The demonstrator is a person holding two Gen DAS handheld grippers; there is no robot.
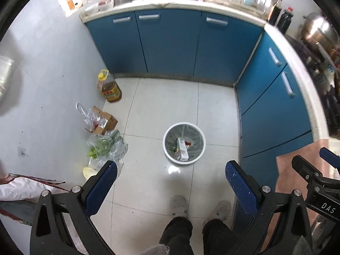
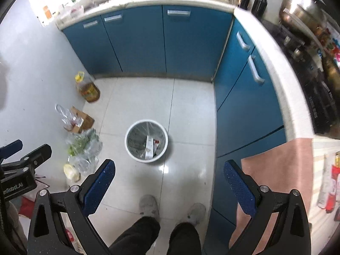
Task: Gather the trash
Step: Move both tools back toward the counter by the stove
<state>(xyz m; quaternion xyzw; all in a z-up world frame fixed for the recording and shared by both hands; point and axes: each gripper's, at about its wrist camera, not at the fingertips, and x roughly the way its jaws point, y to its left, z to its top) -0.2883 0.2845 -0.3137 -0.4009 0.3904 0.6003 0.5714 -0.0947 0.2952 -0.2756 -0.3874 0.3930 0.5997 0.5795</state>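
Note:
A round white trash bin (image 1: 184, 144) with a clear liner stands on the tiled floor; it also shows in the right wrist view (image 2: 146, 140). A white carton (image 1: 182, 149) and scraps lie inside it. My left gripper (image 1: 171, 171) is open and empty, held high above the floor near the bin. My right gripper (image 2: 169, 170) is open and empty, at similar height. By the left wall lie a clear plastic bag of greens (image 1: 106, 146), a small cardboard box (image 1: 105, 121) and a crumpled clear bag (image 1: 88, 114).
A cooking oil bottle (image 1: 109, 88) stands by the wall. Blue cabinets (image 1: 170, 42) line the back and right. A pink cloth (image 2: 282, 170) hangs over the right counter. The person's feet (image 1: 199, 207) stand below the grippers. A white bag (image 1: 21, 189) lies lower left.

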